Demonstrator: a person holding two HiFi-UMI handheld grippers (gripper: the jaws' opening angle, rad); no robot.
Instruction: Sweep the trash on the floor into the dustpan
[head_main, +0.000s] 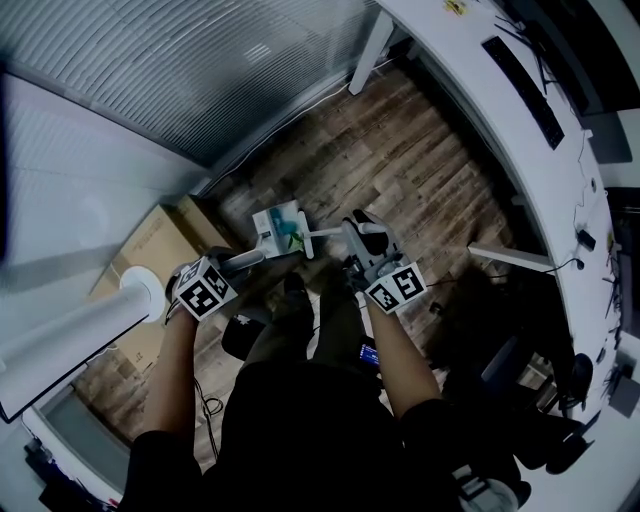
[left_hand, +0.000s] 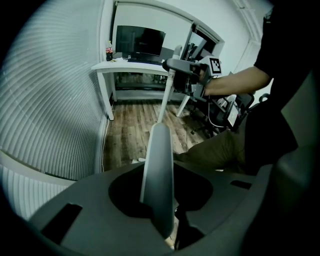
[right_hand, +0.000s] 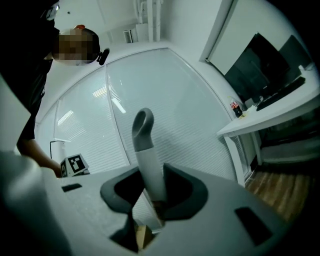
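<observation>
As left gripper (head_main: 236, 264) and right gripper (head_main: 358, 246) clamp handles (left_hand: 158, 172), dustpan (head_main: 279, 228) ahead, wooden floor (head_main: 420, 170)

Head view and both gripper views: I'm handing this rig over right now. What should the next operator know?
Left gripper: jaws shut on a grey-white handle.
Right gripper: jaws shut on a white pole with a grey hooked end. The pole runs to a white-and-teal head on the wood floor.
Done: both tools in hand.
Left: no trash can be made out, so sweeping is unconfirmed. I cannot tell which tool is the dustpan.
</observation>
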